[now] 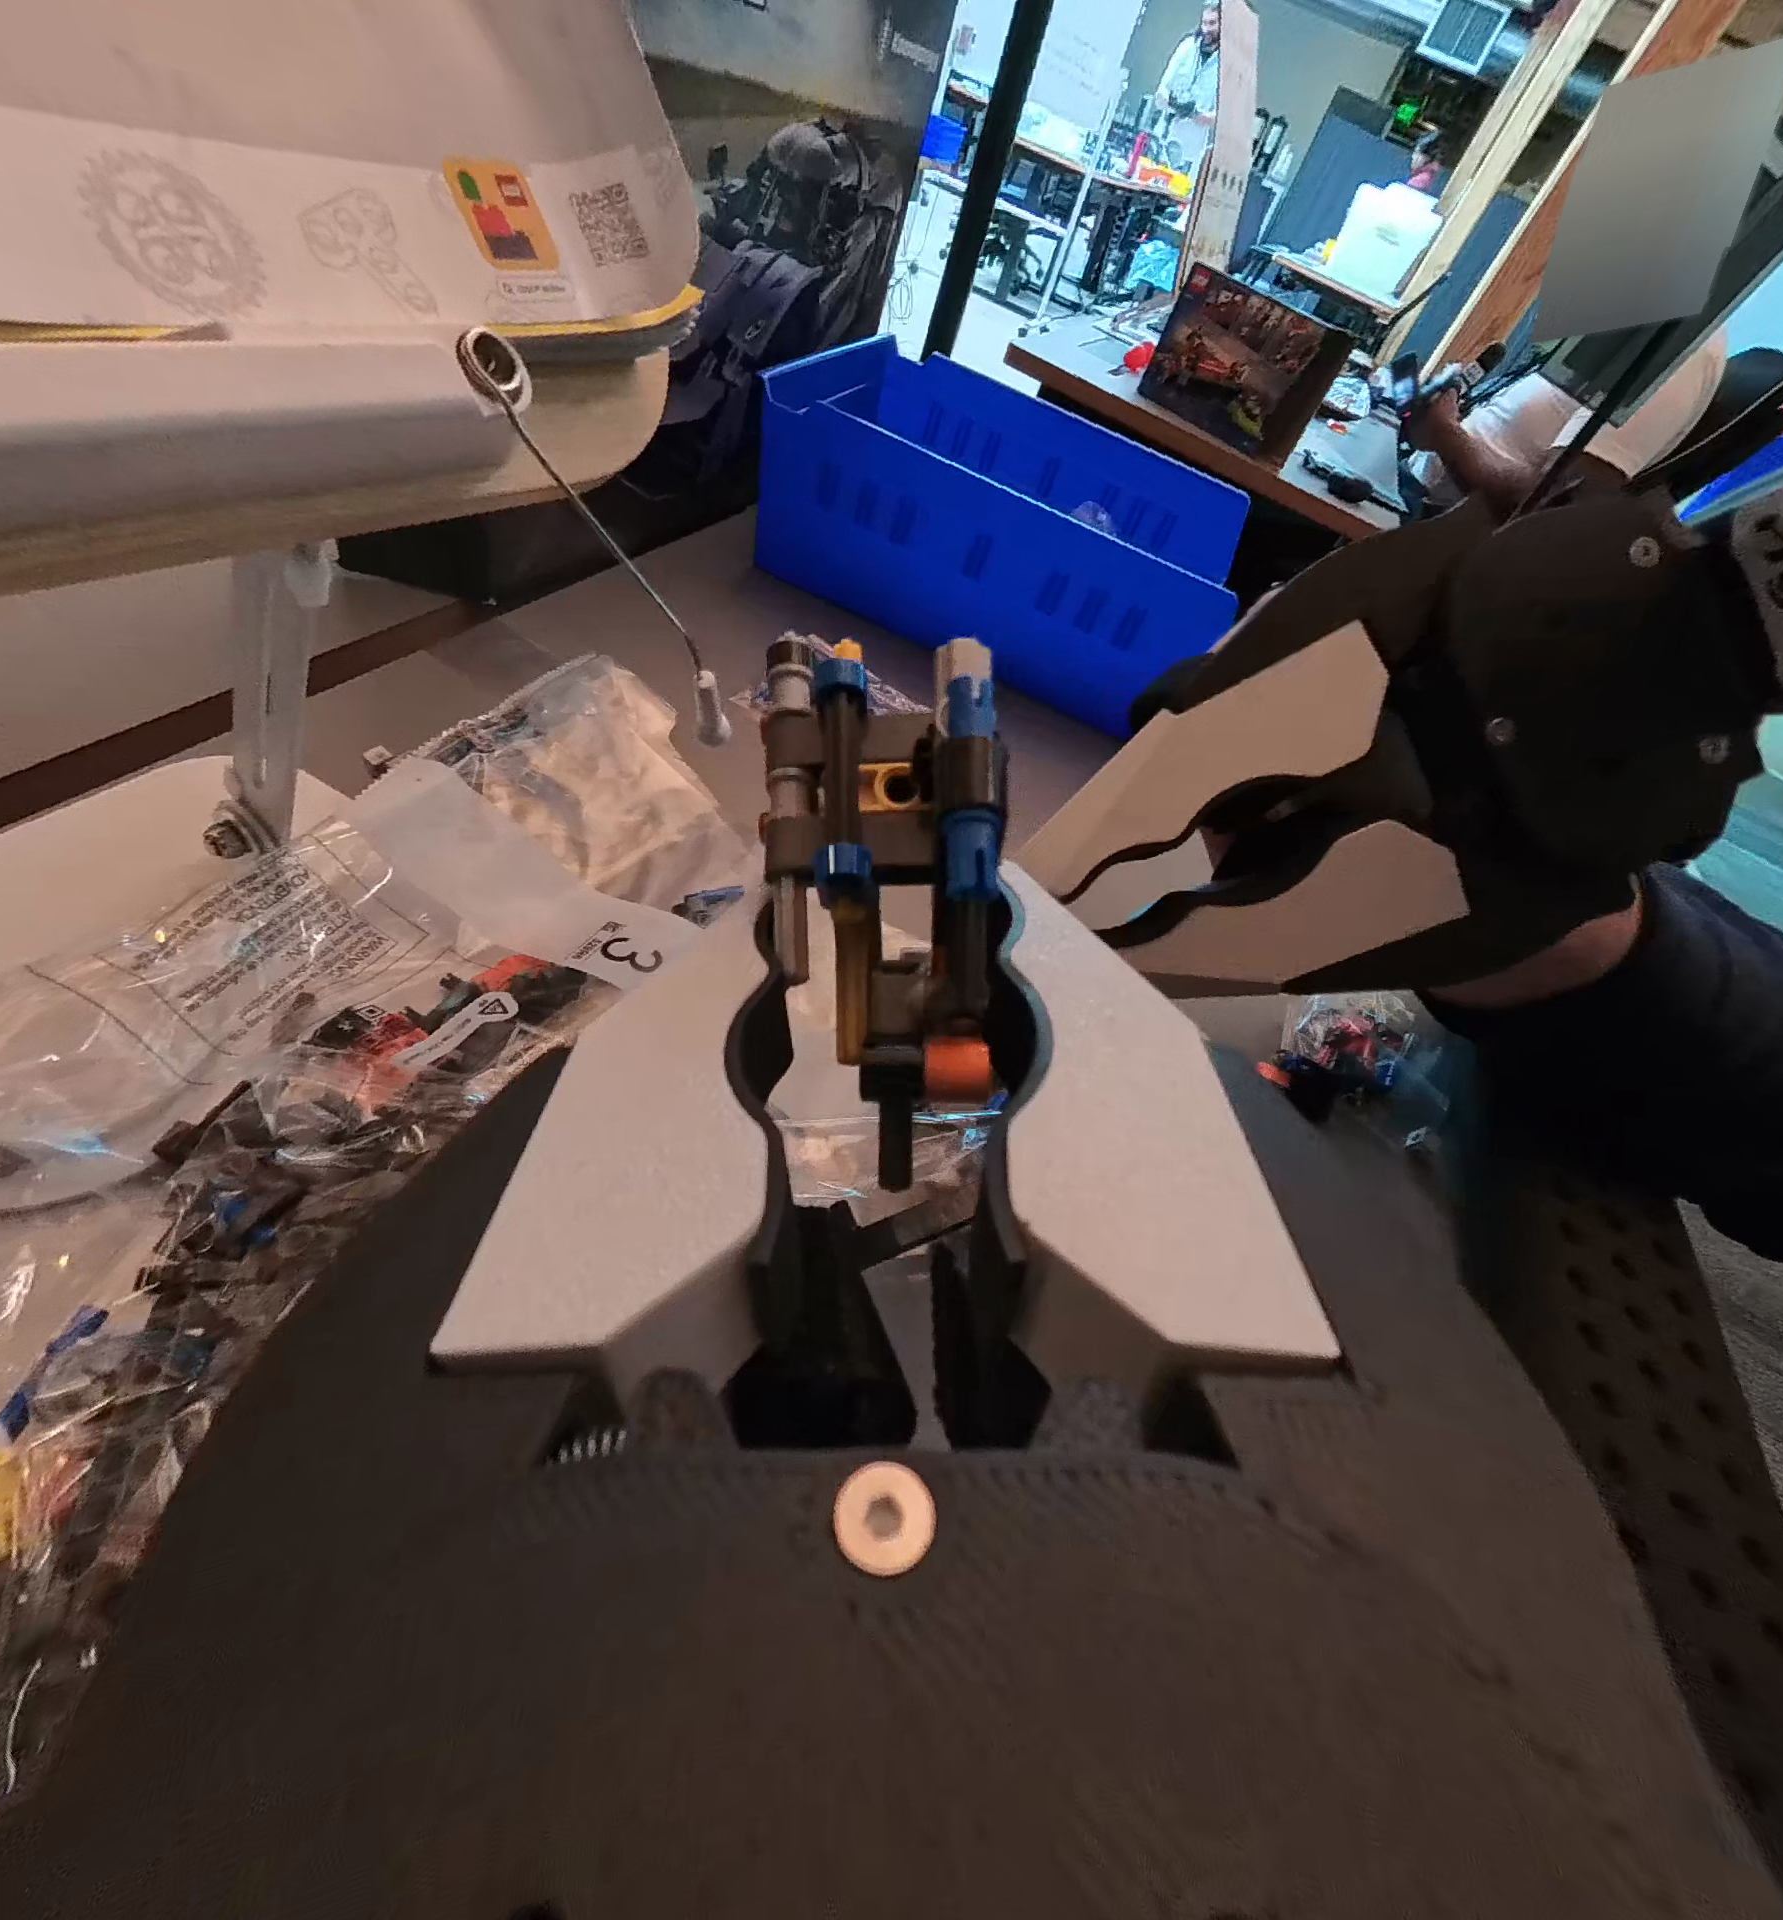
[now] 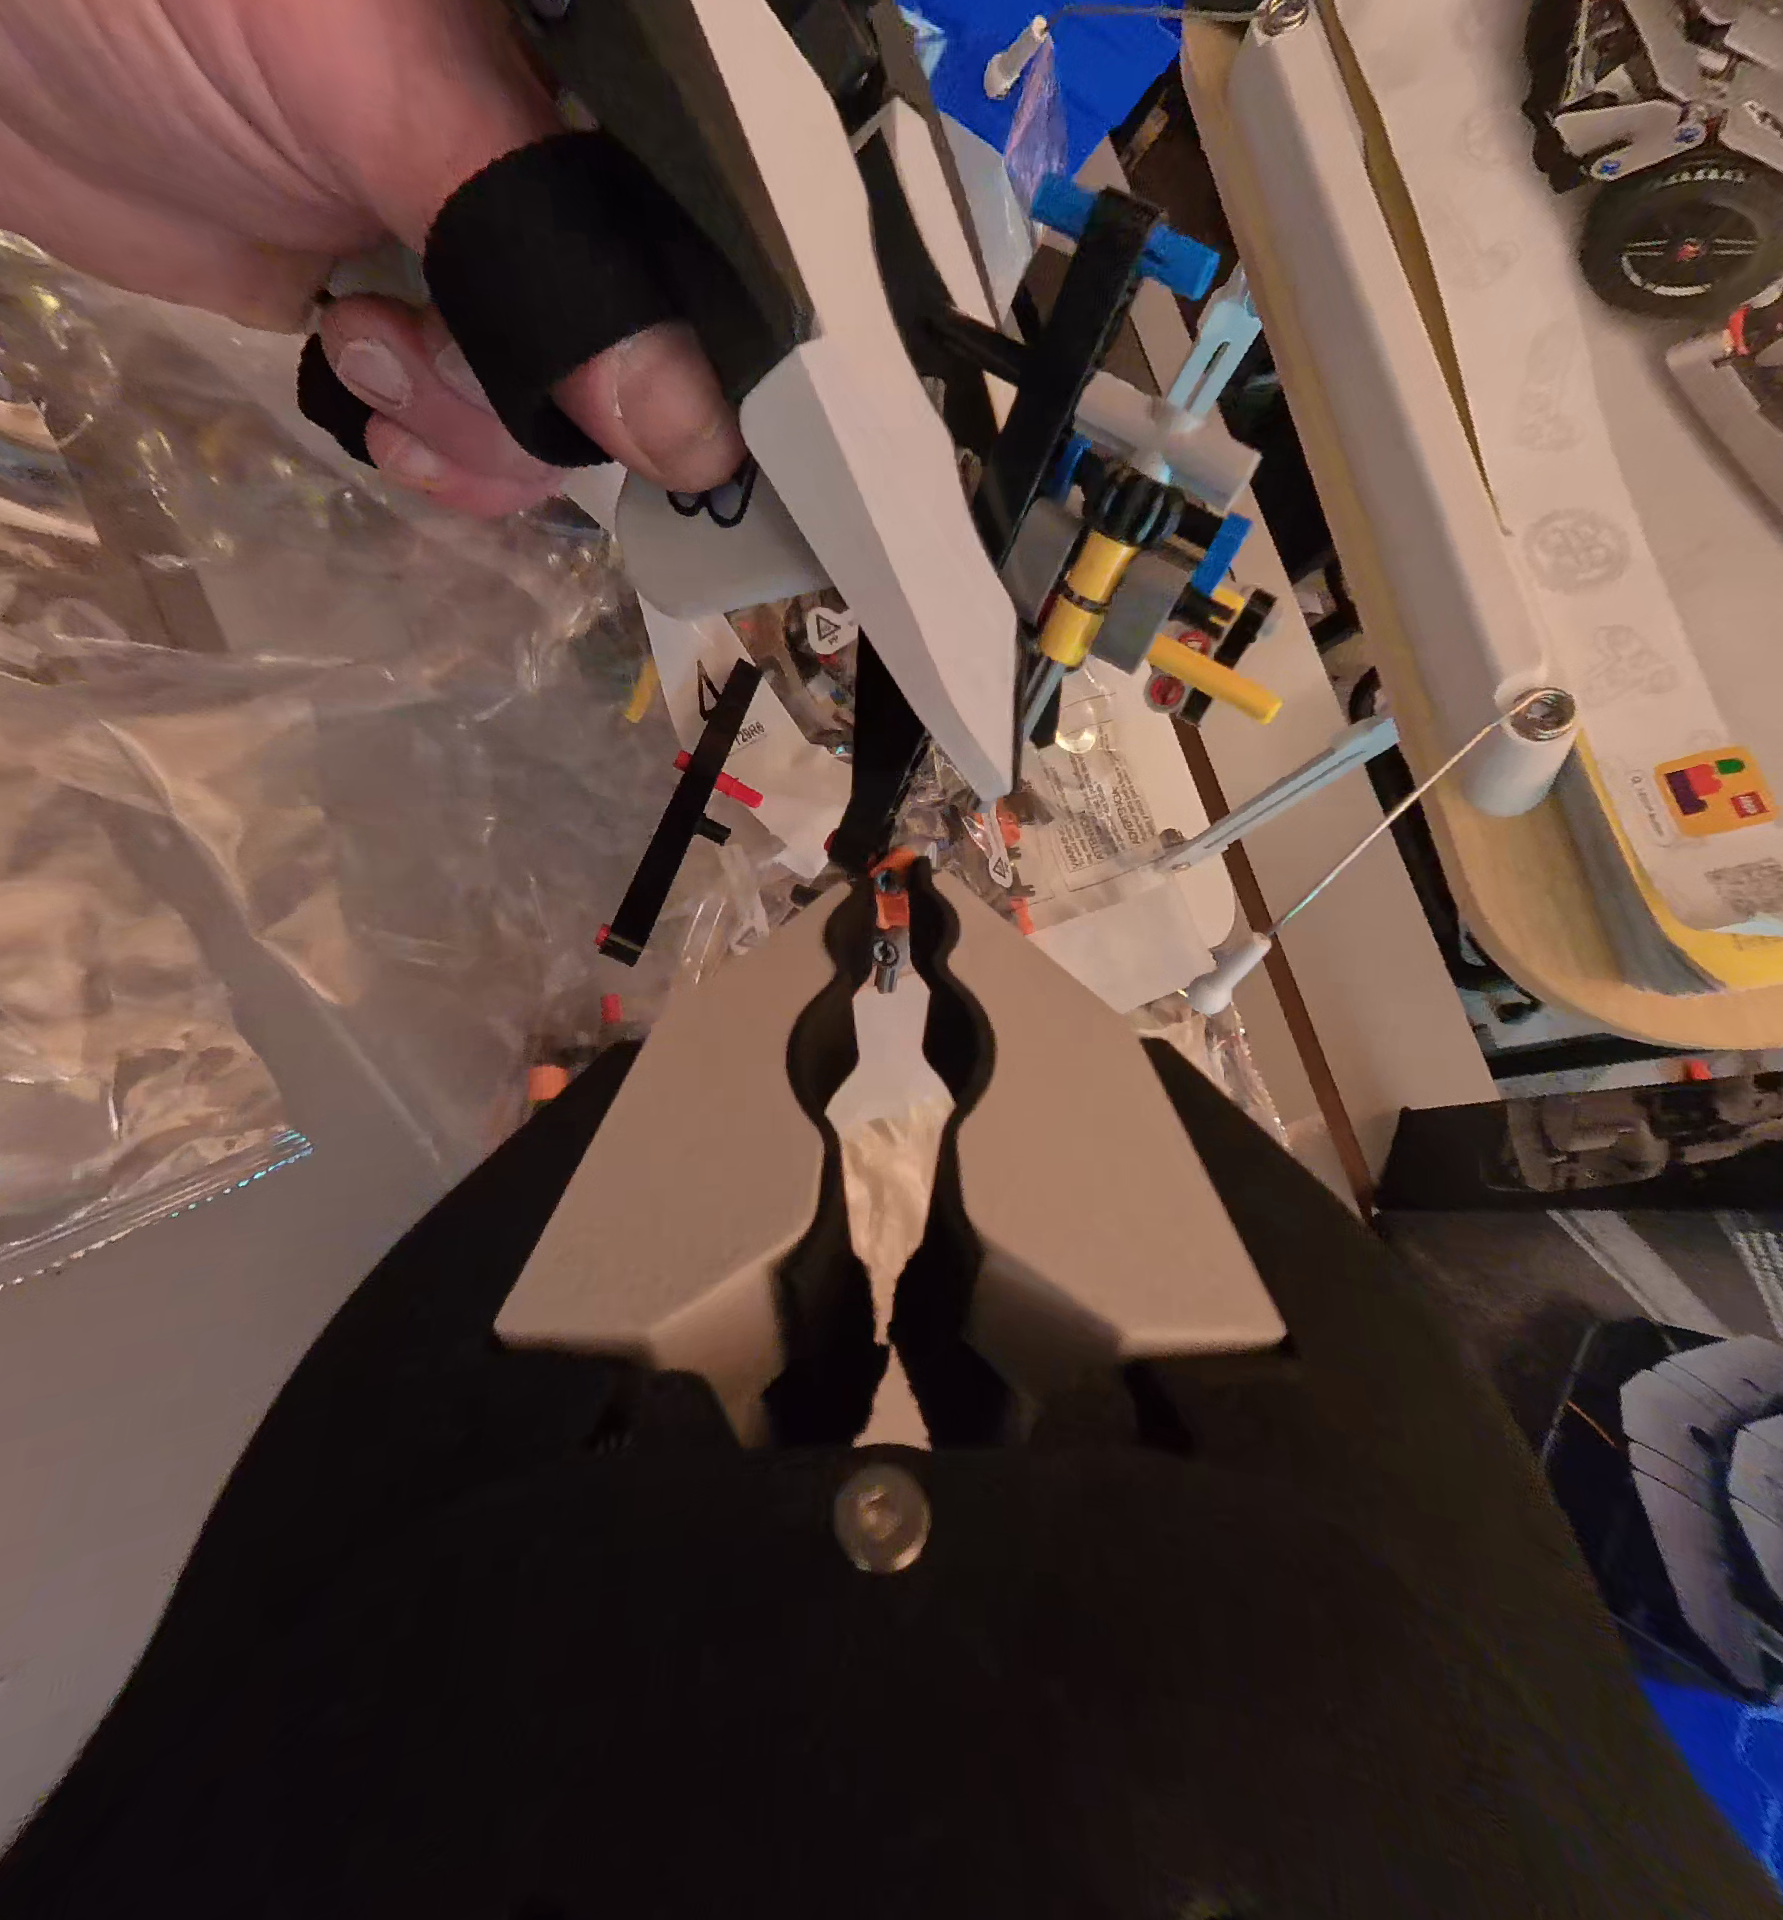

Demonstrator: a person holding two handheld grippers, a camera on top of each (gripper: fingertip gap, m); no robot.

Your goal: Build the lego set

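**Left holding sub-assembly, right pinching small part**

Left gripper (image 1: 892, 997) clamped on lego sub-assembly (image 1: 882, 831): grey/black beams, blue pins, yellow axle, orange connector at lower end. Held upright above the parts bags (image 1: 274, 1039), in front of blue bin (image 1: 991, 520).

Right gripper (image 2: 892, 925) narrowed onto small orange-and-grey piece (image 2: 892, 914) at fingertips; rear of jaws gapped. Same gripper seen just right of the sub-assembly (image 1: 1271, 821), not touching it.

Sub-assembly from right wrist view (image 2: 1115, 561): beyond the left gripper's finger (image 2: 866, 468). Black beam with red pins (image 2: 684, 810) on bags left of sub-assembly. Instruction booklet on stand (image 1: 274, 239) up-left of sub-assembly.
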